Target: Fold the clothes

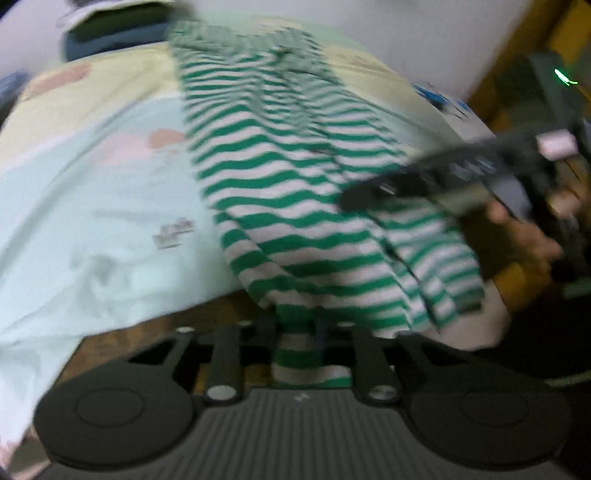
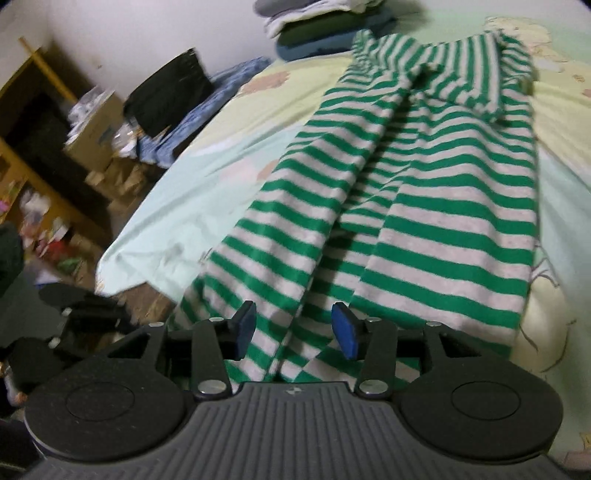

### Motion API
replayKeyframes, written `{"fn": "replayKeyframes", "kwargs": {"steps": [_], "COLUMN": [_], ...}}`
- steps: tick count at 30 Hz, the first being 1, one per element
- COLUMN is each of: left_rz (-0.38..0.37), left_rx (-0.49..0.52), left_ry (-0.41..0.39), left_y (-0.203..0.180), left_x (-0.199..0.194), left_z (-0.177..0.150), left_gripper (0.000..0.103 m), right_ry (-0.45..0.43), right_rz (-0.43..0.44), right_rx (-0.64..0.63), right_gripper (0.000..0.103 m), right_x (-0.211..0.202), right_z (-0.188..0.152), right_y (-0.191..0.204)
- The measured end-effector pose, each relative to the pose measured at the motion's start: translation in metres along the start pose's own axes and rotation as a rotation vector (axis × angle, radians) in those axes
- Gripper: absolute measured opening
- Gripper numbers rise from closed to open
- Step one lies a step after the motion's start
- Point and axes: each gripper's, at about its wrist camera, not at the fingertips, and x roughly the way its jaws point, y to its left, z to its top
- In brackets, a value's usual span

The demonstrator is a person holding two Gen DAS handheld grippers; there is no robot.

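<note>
A green-and-white striped garment [image 1: 295,177] lies lengthwise on the bed [image 1: 92,192], its near hem hanging over the bed's edge. In the blurred left wrist view my left gripper [image 1: 297,328] is shut on that hem, which runs down between its fingers. The right gripper [image 1: 354,197], held by a hand [image 1: 524,236], hovers over the garment's right side. In the right wrist view the striped garment [image 2: 406,192] shows long lengthwise folds. My right gripper [image 2: 295,330] stands open at the hem; its blue pads [image 2: 245,328] are apart, with cloth lying between and below them.
A stack of folded clothes [image 2: 325,26] sits at the bed's far end. Left of the bed are a blue cloth [image 2: 207,103], a black bag [image 2: 170,92], a cardboard box [image 2: 92,144] and cluttered wooden shelves [image 2: 33,155]. Pastel sheet [image 2: 184,206] lies bare beside the garment.
</note>
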Motion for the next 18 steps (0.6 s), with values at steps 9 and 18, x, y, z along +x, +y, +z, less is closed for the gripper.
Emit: {"fn": "replayKeyframes", "kwargs": {"steps": [9,18], "left_rz": [-0.093,-0.086], "left_rx": [0.160,0.256], "left_ry": [0.116,0.034], "left_y": [0.012,0.029], "left_x": [-0.013,-0.045], "left_z": [-0.014,0.002], "left_gripper": [0.004,0.051], "right_ry": [-0.081,-0.088], "right_rz": [-0.076,-0.172], "right_rx": [0.125,0.155], "right_gripper": [0.049,0.050], "right_x": [-0.014,-0.068], "right_z": [-0.013,-0.057], "right_y": [0.003,0.018]}}
